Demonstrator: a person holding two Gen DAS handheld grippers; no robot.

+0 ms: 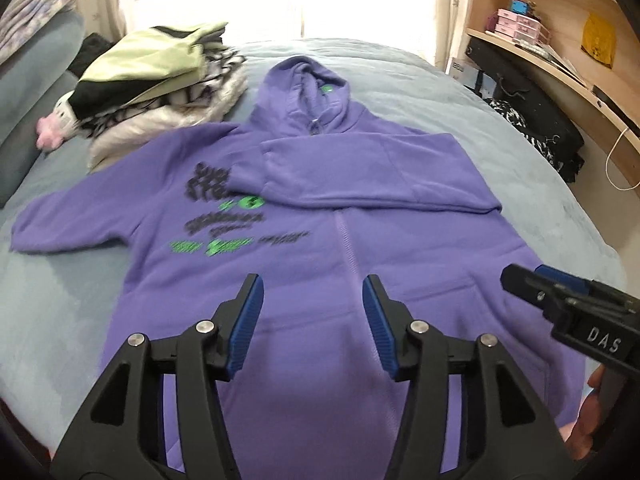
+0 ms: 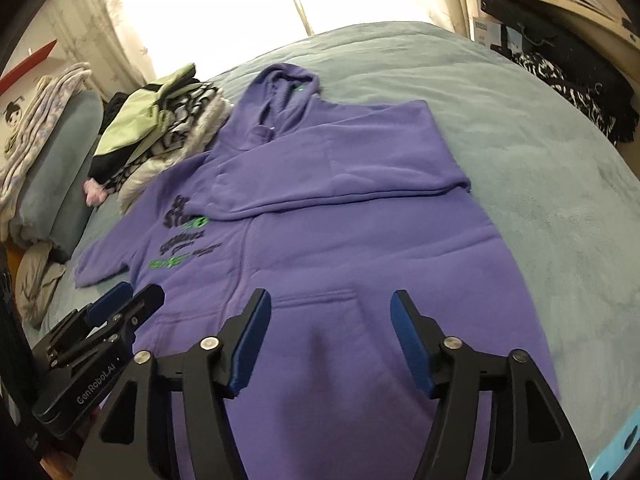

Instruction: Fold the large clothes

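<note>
A purple fleece zip-up hoodie [image 1: 320, 248] with black and green lettering on the chest lay face up on the pale blue plush bedspread [image 1: 480, 92], straight ahead of both pairs of jaws, its hem nearest them and its hood farthest. One sleeve [image 1: 360, 176] lay folded across the chest, beyond the jaws and a little to their right in the left wrist view; the other sleeve [image 1: 72, 220] stretched out flat on the bedspread, far to the left of the jaws. The left gripper [image 1: 313, 308], black with blue ribbed pads, had its jaws spread apart with nothing between them, only the hoodie's lower front showing in the gap, and no pad pressing the cloth. The right gripper [image 2: 331, 320] stood the same way, jaws parted wider and bare, above the hoodie's front pocket [image 2: 320, 300]. Each gripper showed at the edge of the other's view, side by side and apart. Beyond the left jaw, past the outstretched sleeve, sat a stack of folded clothes [image 1: 160, 84], pale green on top with black-and-white pieces beneath, just beside the hoodie's shoulder.
</note>
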